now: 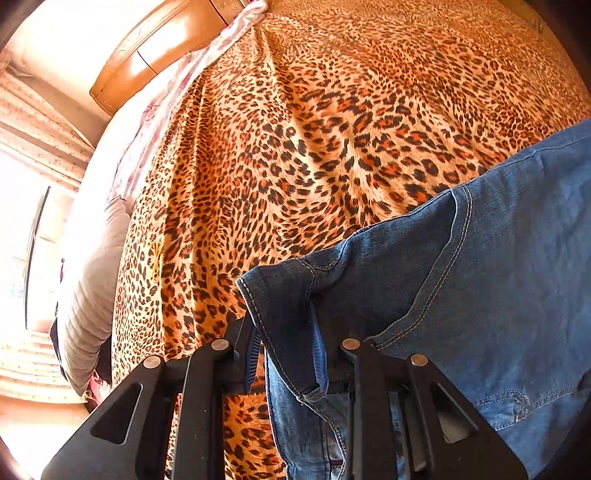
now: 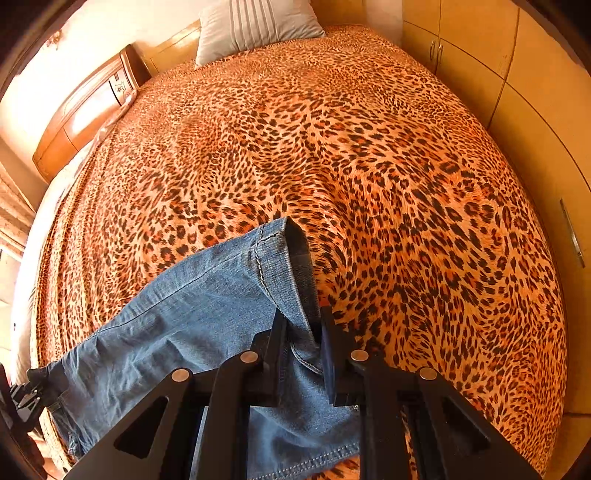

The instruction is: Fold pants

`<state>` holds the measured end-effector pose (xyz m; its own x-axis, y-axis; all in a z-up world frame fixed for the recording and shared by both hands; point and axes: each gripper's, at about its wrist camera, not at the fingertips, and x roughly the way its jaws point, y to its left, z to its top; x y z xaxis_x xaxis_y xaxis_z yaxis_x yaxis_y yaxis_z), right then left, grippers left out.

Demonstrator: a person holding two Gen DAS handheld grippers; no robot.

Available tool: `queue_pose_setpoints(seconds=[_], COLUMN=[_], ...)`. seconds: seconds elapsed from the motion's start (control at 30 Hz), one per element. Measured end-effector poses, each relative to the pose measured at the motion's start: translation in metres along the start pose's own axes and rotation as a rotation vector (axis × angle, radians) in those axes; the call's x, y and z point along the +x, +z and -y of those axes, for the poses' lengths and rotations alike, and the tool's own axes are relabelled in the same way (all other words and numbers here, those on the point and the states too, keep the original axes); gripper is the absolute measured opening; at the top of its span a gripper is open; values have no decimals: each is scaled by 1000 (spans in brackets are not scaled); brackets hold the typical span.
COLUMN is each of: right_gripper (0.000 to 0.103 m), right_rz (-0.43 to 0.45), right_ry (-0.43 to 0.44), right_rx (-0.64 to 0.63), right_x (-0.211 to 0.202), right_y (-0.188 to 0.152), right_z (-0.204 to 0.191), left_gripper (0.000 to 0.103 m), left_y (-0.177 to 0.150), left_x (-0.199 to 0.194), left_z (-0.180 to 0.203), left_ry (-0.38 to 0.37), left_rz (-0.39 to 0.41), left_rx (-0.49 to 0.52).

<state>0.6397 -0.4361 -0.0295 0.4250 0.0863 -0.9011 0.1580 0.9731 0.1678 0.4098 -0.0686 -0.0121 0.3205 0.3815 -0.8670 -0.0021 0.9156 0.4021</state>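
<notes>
Blue denim pants (image 1: 480, 266) pinched in both jaws, creased.

Blue denim pants (image 1: 480, 280) hang stretched above a leopard-print bedspread (image 2: 332, 147), waist and hem lifted.

pants (image 2: 192, 314) on bedspread (image 2: 369, 166) | pillow (image 2: 255, 26) at far end

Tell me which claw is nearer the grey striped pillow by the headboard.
Hard to call. The right claw faces the pillow far across the bed; the left claw shows a grey cushion beside it, perhaps another one.
</notes>
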Motion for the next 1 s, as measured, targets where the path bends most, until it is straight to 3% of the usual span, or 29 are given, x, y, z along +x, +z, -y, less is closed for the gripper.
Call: queue_pose_setpoints(seconds=[0.03, 0.27, 0.43, 0.57, 0.67, 0.8, 0.87, 0.97, 1.0], right_gripper=[16, 16, 16, 16, 16, 20, 20, 21, 27], right_rz=[12, 89, 115, 108, 78, -79, -149, -168, -163], right_ry=[11, 58, 87, 85, 63, 7, -64, -89, -94], right_rx=[0, 11, 78, 133, 182, 251, 238, 231, 235], right_x=[-9, -81, -127, -152, -159, -132, -121, -132, -141], right_y=[-2, -51, -110, -173, -226, -294, -316, -333, -336], right_z=[-2, 4, 30, 59, 83, 110, 114, 116, 118], left_gripper=[22, 22, 22, 22, 20, 15, 10, 10, 10], left_y=[-16, -71, -121, -166, -203, -251, -268, -285, -289], left_x=[-9, -48, -65, -68, -54, 3, 24, 15, 9], left_z=[-28, -69, -84, -88, -83, -62, -61, -82, -91], left_ry=[1, 13, -11, -44, -91, -148, -172, -218, -238], left_rz=[20, 158, 202, 192, 124, -117, -223, -226, -216], left_rx=[-7, -63, -132, -167, -184, -160, -177, -247, -274])
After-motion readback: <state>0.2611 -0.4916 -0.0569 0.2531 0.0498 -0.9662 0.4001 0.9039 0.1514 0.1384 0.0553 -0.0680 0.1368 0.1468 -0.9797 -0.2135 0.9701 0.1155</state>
